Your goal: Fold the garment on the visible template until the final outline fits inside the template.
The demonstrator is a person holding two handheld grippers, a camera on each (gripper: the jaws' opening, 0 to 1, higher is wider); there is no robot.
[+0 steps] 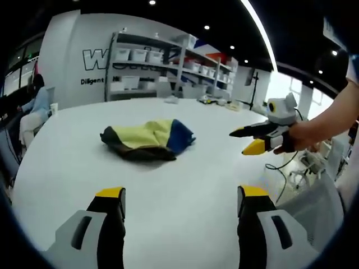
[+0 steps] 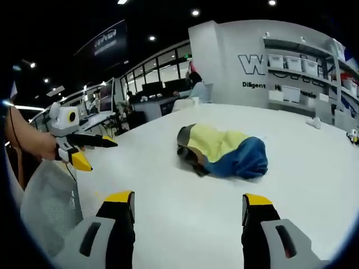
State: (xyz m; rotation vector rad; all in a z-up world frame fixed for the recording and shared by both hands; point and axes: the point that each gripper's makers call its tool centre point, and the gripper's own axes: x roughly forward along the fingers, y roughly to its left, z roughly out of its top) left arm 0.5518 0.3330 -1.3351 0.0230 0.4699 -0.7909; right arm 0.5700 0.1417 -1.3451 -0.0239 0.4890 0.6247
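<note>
A crumpled fabric garment in yellow, blue and dark grey (image 1: 147,139) is seen lying in a loose heap on the broad white table (image 1: 185,196), toward the middle of the tabletop. No part of it is touched by either tool.

In the left gripper view, the left gripper (image 1: 182,202) is held above the near part of the table, well apart from the garment. Its two black, yellow-tipped jaws are spread wide, and nothing is held between them. The right gripper (image 1: 250,139) is seen at the right of that view, held by a hand (image 1: 305,137) above the table edge; its jaws are parted and empty.

In the right gripper view, the right gripper (image 2: 188,204) is likewise held over bare tabletop, short of the garment (image 2: 223,150), with jaws spread and empty. The left gripper (image 2: 92,150) appears at the left of that view, with jaws parted.

White storage shelving with pale bins (image 1: 162,70) is seen against the far wall. A seated person (image 1: 35,109) is visible at the table's far left side.
</note>
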